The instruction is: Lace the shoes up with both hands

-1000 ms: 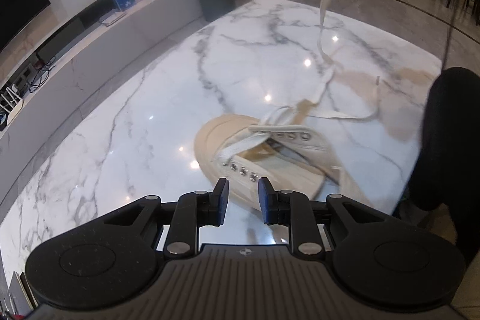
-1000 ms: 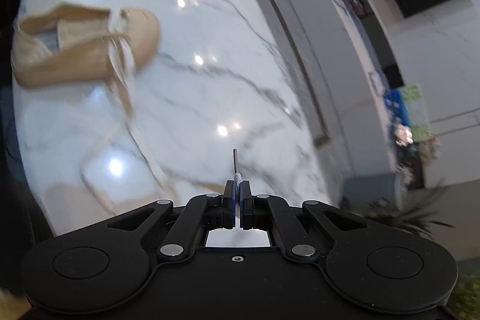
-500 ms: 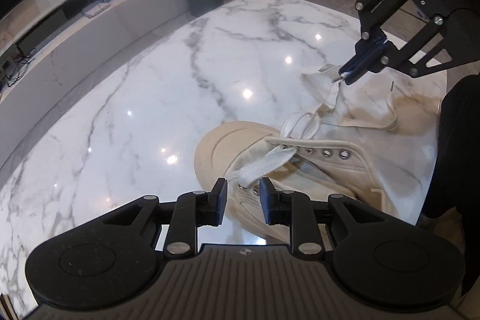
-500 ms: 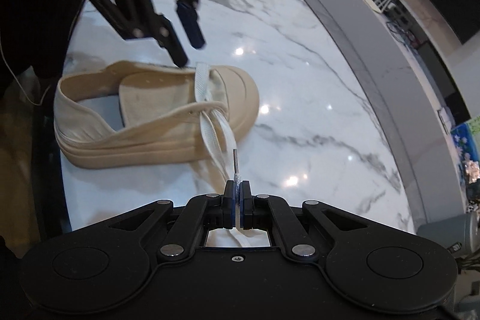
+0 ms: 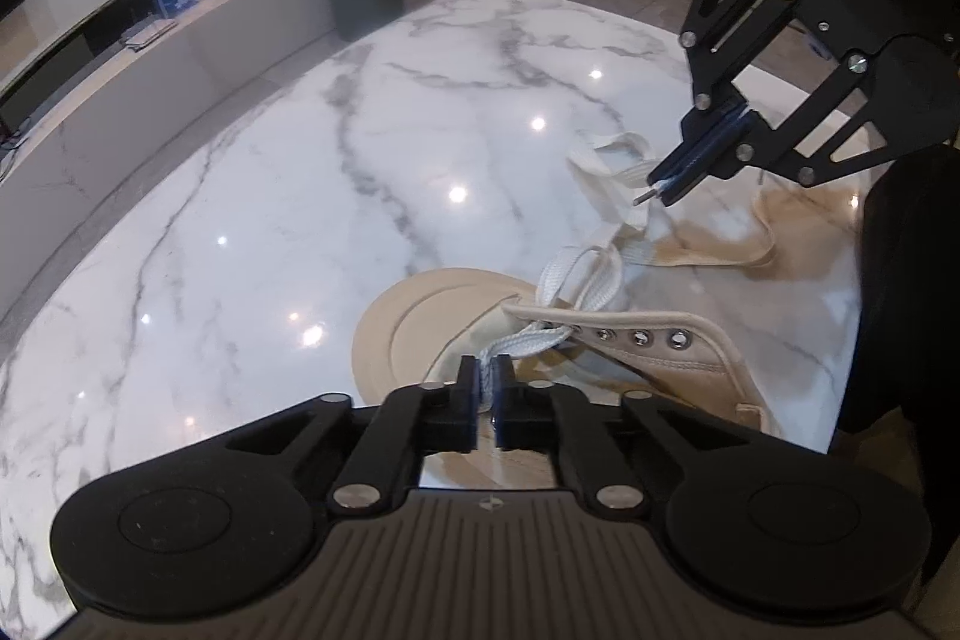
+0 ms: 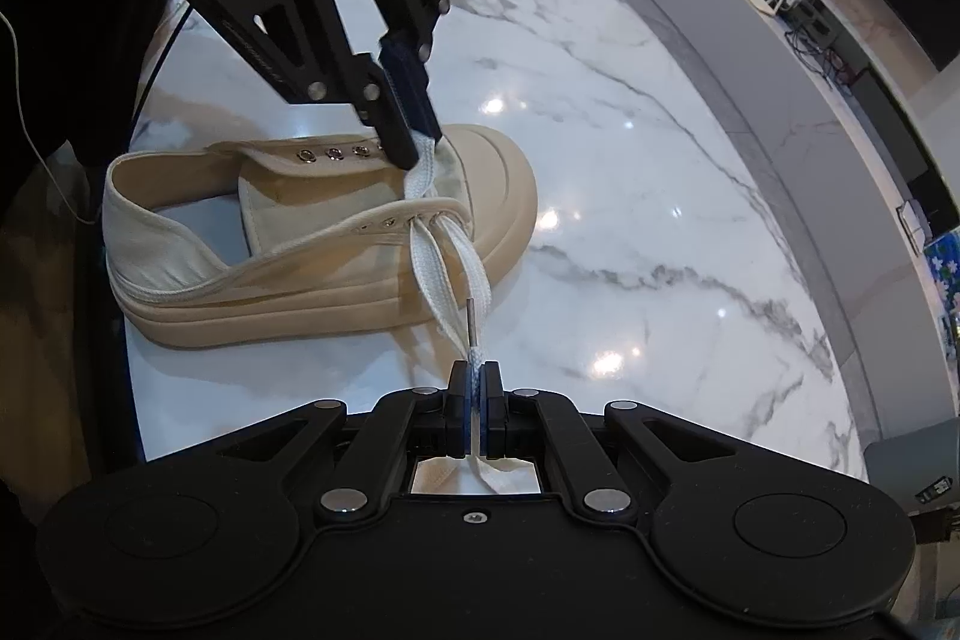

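Now the beige canvas shoe (image 6: 312, 244) lies on the white marble table (image 6: 630, 172), its toe pointing away from the person. The left gripper (image 5: 486, 379) has its jaws closed on the white lace (image 5: 528, 340) just above the front eyelets. The right gripper (image 6: 475, 382) stands beside the shoe, jaws pinching the other lace end, with the metal aglet (image 6: 471, 321) sticking out ahead.
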A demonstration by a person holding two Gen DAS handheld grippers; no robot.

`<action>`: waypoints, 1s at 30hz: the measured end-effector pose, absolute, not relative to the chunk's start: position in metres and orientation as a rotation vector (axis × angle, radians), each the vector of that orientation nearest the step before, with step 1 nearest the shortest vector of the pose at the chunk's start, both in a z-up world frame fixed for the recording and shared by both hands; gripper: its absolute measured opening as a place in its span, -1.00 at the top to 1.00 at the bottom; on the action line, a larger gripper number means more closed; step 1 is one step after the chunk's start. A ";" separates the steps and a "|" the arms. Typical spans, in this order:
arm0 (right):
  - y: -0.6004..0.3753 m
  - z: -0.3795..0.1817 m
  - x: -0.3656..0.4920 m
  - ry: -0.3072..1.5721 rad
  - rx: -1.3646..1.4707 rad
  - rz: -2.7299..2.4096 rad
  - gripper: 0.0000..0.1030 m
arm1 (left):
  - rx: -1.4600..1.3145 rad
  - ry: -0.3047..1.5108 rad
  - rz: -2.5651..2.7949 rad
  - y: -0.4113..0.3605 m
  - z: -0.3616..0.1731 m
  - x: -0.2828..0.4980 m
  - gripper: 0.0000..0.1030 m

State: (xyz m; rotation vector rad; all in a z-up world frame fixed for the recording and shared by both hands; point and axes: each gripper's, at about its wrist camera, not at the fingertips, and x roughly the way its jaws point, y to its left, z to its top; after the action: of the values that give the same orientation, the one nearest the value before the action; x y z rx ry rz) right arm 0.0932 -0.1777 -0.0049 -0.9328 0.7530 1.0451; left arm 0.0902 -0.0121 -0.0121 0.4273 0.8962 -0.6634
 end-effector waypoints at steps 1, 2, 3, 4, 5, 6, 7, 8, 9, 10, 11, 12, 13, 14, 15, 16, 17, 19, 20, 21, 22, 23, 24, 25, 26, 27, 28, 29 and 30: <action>-0.178 -0.004 0.093 0.751 -0.932 1.046 0.98 | 0.421 0.889 -0.653 -0.011 -0.010 0.090 0.97; -0.178 -0.004 0.092 0.748 -0.932 1.046 0.98 | 0.416 0.880 -0.641 -0.010 -0.008 0.089 0.97; -0.177 -0.003 0.092 0.746 -0.933 1.046 0.98 | 0.414 0.871 -0.631 -0.009 -0.006 0.088 0.97; -0.177 -0.003 0.091 0.743 -0.934 1.045 0.98 | 0.416 0.863 -0.623 -0.009 -0.003 0.086 0.97; -0.177 -0.003 0.091 0.742 -0.936 1.044 0.98 | 0.420 0.856 -0.616 -0.008 -0.001 0.085 0.97; -0.177 -0.003 0.091 0.741 -0.935 1.043 0.98 | 0.427 0.849 -0.610 -0.008 0.002 0.083 0.97; -0.177 -0.003 0.091 0.739 -0.935 1.041 0.98 | 0.434 0.841 -0.607 -0.009 0.005 0.081 0.97; -0.176 -0.003 0.091 0.736 -0.933 1.038 0.98 | 0.437 0.836 -0.606 -0.009 0.008 0.080 0.97; -0.176 -0.002 0.091 0.733 -0.931 1.036 0.98 | 0.444 0.828 -0.606 -0.009 0.013 0.079 0.97; -0.176 -0.001 0.091 0.731 -0.929 1.034 0.98 | 0.452 0.817 -0.607 -0.010 0.017 0.077 0.97; -0.177 0.000 0.091 0.727 -0.927 1.032 0.98 | 0.455 0.812 -0.607 -0.011 0.020 0.076 0.97; -0.177 0.001 0.090 0.723 -0.926 1.030 0.98 | 0.458 0.806 -0.609 -0.012 0.023 0.075 0.97; -0.176 0.002 0.090 0.720 -0.925 1.029 0.98 | 0.460 0.798 -0.611 -0.013 0.026 0.074 0.97; -0.177 0.003 0.089 0.718 -0.924 1.028 0.98 | 0.465 0.793 -0.616 -0.015 0.029 0.073 0.97; -0.177 0.004 0.088 0.715 -0.924 1.027 0.98 | 0.470 0.791 -0.620 -0.017 0.031 0.072 0.97; -0.177 0.005 0.088 0.712 -0.924 1.026 0.98 | 0.476 0.789 -0.623 -0.018 0.032 0.071 0.97; -0.176 0.006 0.087 0.709 -0.923 1.025 0.98 | 0.483 0.790 -0.625 -0.020 0.032 0.071 0.97; -0.177 0.007 0.086 0.706 -0.916 1.018 0.98 | 0.500 0.796 -0.627 -0.023 0.031 0.070 0.97; -0.176 0.007 0.086 0.706 -0.912 1.018 0.98 | 0.508 0.800 -0.628 -0.025 0.031 0.069 0.96; -0.176 0.008 0.086 0.705 -0.908 1.019 0.98 | 0.513 0.803 -0.633 -0.026 0.031 0.068 0.95; -0.175 0.008 0.085 0.703 -0.904 1.020 0.98 | 0.517 0.805 -0.641 -0.028 0.031 0.066 0.91; -0.174 0.008 0.084 0.700 -0.901 1.023 0.98 | 0.519 0.805 -0.647 -0.029 0.032 0.063 0.89; -0.172 0.009 0.083 0.691 -0.897 1.027 0.98 | 0.518 0.807 -0.651 -0.029 0.033 0.061 0.87; -0.171 0.010 0.082 0.686 -0.895 1.031 0.98 | 0.519 0.813 -0.652 -0.030 0.033 0.058 0.77; -0.170 0.012 0.081 0.682 -0.892 1.035 0.98 | 0.521 0.820 -0.650 -0.030 0.032 0.056 0.68; -0.168 0.013 0.080 0.675 -0.890 1.040 0.98 | 0.525 0.830 -0.642 -0.030 0.030 0.053 0.67; -0.166 0.015 0.079 0.666 -0.887 1.045 0.98 | 0.527 0.839 -0.629 -0.030 0.028 0.050 0.66; -0.165 0.016 0.078 0.660 -0.887 1.049 0.98 | 0.525 0.844 -0.622 -0.030 0.027 0.048 0.66; -0.163 0.018 0.077 0.652 -0.890 1.051 0.98 | 0.516 0.852 -0.617 -0.029 0.026 0.045 0.65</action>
State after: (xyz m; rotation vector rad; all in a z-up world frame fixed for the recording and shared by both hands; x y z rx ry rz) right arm 0.0771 -0.1628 0.0178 -0.8897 0.6522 1.0514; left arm 0.0447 -0.0286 0.0259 0.5159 0.8515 -0.6165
